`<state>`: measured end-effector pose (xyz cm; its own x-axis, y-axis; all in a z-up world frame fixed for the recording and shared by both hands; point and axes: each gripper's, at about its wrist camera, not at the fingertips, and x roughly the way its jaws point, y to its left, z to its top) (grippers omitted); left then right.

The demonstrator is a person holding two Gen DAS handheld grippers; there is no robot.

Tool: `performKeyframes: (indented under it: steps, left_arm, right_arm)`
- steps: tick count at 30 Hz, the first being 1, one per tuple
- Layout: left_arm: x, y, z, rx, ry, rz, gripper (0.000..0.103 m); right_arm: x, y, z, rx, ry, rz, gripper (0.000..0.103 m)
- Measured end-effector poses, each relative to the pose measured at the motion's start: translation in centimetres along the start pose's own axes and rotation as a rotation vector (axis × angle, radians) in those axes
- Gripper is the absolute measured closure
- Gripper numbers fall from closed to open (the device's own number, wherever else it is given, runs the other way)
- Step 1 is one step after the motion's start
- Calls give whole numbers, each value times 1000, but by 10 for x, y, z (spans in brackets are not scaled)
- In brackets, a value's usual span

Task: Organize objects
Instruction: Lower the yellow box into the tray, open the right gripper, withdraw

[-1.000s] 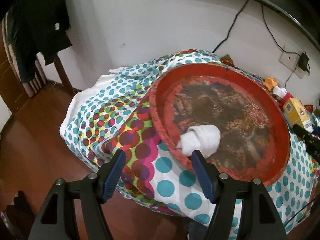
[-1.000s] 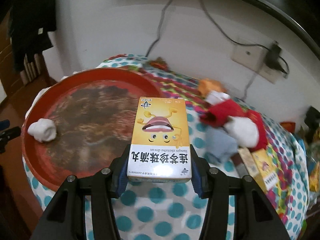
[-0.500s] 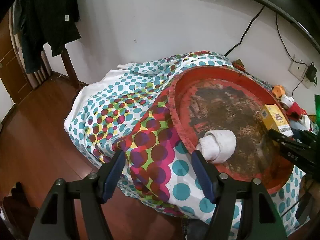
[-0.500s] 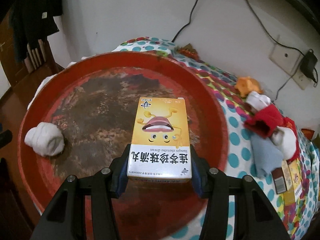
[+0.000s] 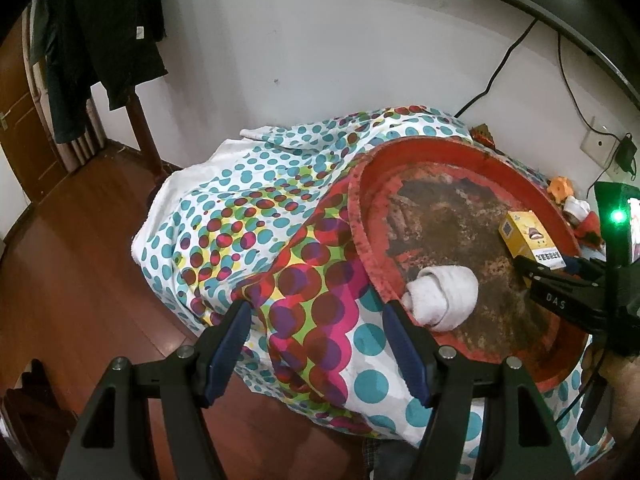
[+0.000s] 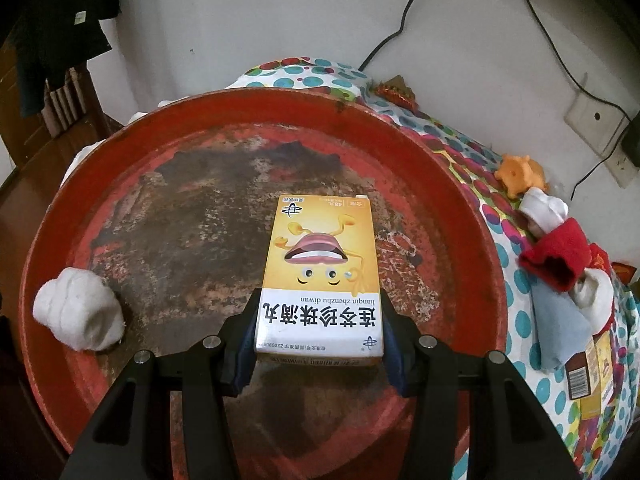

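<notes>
The right gripper [image 6: 318, 332] has its jaws clenched on the near end of one yellow medicine box [image 6: 320, 272], a blue pad pressed to each long side, and it holds the box flat over the middle of the round red tray [image 6: 472, 216]; whether the box touches the worn brown floor of the tray cannot be told. The left gripper [image 5: 316, 322] has its jaws spread wide and grasps nothing; it hangs off the near left edge of the counter, above the dotted cloth [image 5: 248, 216], and its right finger lies just beside the tray's near rim. One rolled white sock [image 6: 78, 314] lies inside the tray at its near left edge, close to that finger in the left wrist view. On the cloth to the right of the tray there are one small orange toy [image 6: 520, 174], one red-and-white stuffed figure [image 6: 560, 256] with a pale blue cloth [image 6: 560, 328] just beside it, and one more yellow box [image 6: 596, 364] at the near right. The tray sits on the dotted cloth, which covers the counter and hangs down over its left side toward the wooden floor [image 5: 72, 264].
</notes>
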<state>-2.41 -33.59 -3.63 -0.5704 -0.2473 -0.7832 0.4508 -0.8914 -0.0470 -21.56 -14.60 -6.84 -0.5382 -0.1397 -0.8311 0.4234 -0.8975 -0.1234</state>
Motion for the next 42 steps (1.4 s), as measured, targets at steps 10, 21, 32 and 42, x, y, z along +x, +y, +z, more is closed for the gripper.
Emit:
performKeyframes:
  steps: [10, 21, 32, 42]
  left_arm:
    - [-1, -3, -1, 1, 5, -8, 33]
    - [-2, -15, -3, 32, -5, -20, 33]
    - [-4, -38, -12, 93, -9, -7, 33]
    - [-14, -81, -27, 232, -33, -20, 33]
  right_arm:
    - [-3, 2, -4, -13, -3, -8, 45]
    - [-36, -17, -18, 32, -84, 26, 27]
    - [-88, -95, -68, 156, -144, -9, 25]
    - [-96, -215, -140, 311, -105, -184, 24]
